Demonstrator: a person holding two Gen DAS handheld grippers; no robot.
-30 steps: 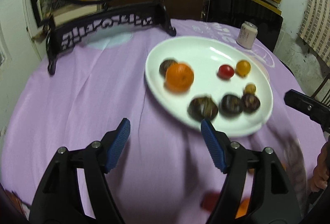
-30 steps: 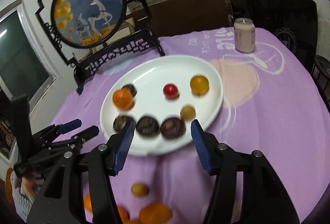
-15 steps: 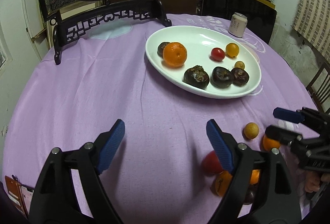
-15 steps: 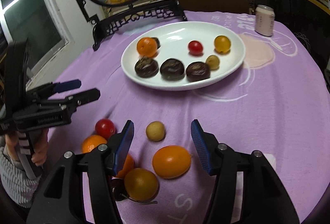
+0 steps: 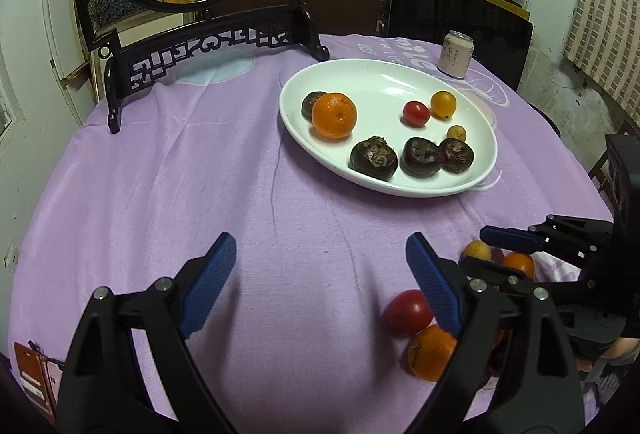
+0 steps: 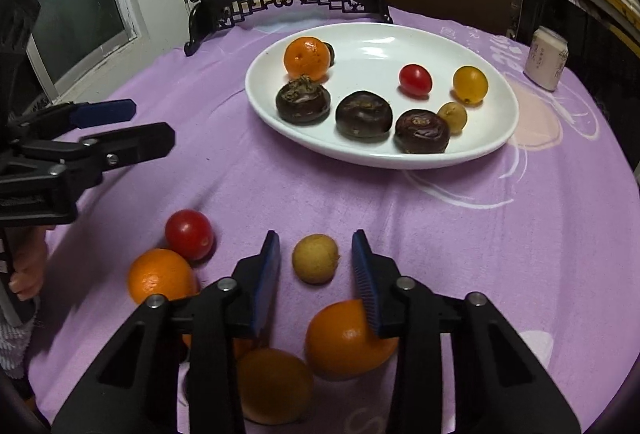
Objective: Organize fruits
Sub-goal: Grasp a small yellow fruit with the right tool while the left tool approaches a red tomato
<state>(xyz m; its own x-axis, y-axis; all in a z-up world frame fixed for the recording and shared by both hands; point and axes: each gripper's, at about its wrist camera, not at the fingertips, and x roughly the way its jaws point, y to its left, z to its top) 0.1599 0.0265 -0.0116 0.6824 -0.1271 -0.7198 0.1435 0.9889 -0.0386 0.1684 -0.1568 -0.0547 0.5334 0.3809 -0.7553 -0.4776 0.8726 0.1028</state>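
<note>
— Since half a second ago, what has been changed?

— Narrowed jaws are seen on the right gripper (image 6: 316,276), which has been brought down around the small tan fruit (image 6: 315,258); the fruit is bracketed, but contact cannot be told.

— And the left gripper (image 5: 320,282)?

— It is held wide and empty above bare purple cloth (image 5: 160,194), probably kept clear of the pick.

— Where is the fruit, and how is it lying?

— On the worktop, near the loose tomato (image 6: 189,234) and oranges, well short of the white plate (image 6: 496,138). It is nearly round, so no long axis or heading can be made out.
</note>
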